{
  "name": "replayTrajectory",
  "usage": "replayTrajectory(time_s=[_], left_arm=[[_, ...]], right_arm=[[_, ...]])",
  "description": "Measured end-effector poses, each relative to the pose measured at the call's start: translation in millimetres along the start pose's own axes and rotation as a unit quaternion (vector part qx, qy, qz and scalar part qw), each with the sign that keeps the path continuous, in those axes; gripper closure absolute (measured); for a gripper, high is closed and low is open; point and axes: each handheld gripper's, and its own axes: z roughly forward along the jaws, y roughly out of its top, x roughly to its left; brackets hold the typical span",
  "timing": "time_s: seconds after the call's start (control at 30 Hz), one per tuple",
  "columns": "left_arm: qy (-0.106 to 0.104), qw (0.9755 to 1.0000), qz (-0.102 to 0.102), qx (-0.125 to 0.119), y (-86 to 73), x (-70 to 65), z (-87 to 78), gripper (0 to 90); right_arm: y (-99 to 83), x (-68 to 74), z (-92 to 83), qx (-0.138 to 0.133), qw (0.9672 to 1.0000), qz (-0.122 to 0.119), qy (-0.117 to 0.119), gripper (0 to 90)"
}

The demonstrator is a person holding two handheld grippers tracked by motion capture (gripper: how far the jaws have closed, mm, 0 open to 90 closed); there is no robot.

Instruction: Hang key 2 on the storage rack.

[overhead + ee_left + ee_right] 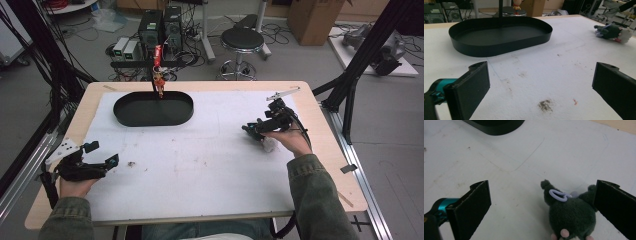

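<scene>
- Dark grey-green plush, soft and furry, forms the small toy (571,216) lying on the right half of the table, well apart from the tray.
- In the right gripper view the toy lies between the jaws of the right gripper (541,207), nearer the right-hand jaw; whether that jaw touches the fur cannot be told. Its jaws are spread wide and clamp nothing.
- A pale lilac loop (559,194) sits on the toy's upper end, beside a small rounded ear; small pink nubs show at its lower end, towards the camera.
- In the left gripper view the toy (612,32) lies on its side, long axis running left to right, with a white fluffy part at its right end.
- No readable writing or brand mark shows on the toy, tray or grippers.
- Black oval tray (153,108), shallow, smooth-walled and matte, stands at the far left-centre of the table, long axis left to right; its floor looks bare.
- White sheet (200,165), lightly textured, covers the pale wooden table (320,125); a dark smudge and a faint red fleck mark it near the left gripper.
- Left gripper (102,156) sits at the near left, held by a hand (75,186); its jaws stand wide apart over bare sheet, holding nothing.
</scene>
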Motion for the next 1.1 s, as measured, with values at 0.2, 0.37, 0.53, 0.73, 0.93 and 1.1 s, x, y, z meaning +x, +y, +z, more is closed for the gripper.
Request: replayTrajectory(time_s=[0.2,0.37,0.53,0.73,0.93,1.1], left_arm=[[0.0,1.0,0.0,0.0,-0.1,0.2,0.0,1.8],[0.0,1.0,0.001,0.0,0.1,0.1,-0.2,1.8],[0.0,1.0,0.001,0.0,0.1,0.1,-0.1,1.8],[0.0,1.0,0.001,0.0,0.1,0.2,-0.2,1.8],[-0.001,1.0,0.001,0.0,0.0,0.0,0.0,1.8],[-0.001,1.0,0.001,0.001,0.0,-0.2,0.2,1.8]], right_arm=[[-5.0,-4.8,6.4,0.011,0.9999,0.0,-0.006,0.6],[-14.0,-12.5,15.6,0.039,0.999,0.012,-0.017,0.6],[-21.3,-20.7,20.5,0.055,0.9977,0.018,-0.034,0.5],[-27.3,-25.8,25.6,0.081,0.9956,0.021,-0.041,0.6],[-28.7,-25.2,32.6,0.103,0.9935,0.014,-0.046,0.6],[-31.5,-25.1,43.3,0.14,0.9876,0.002,-0.071,0.5]])
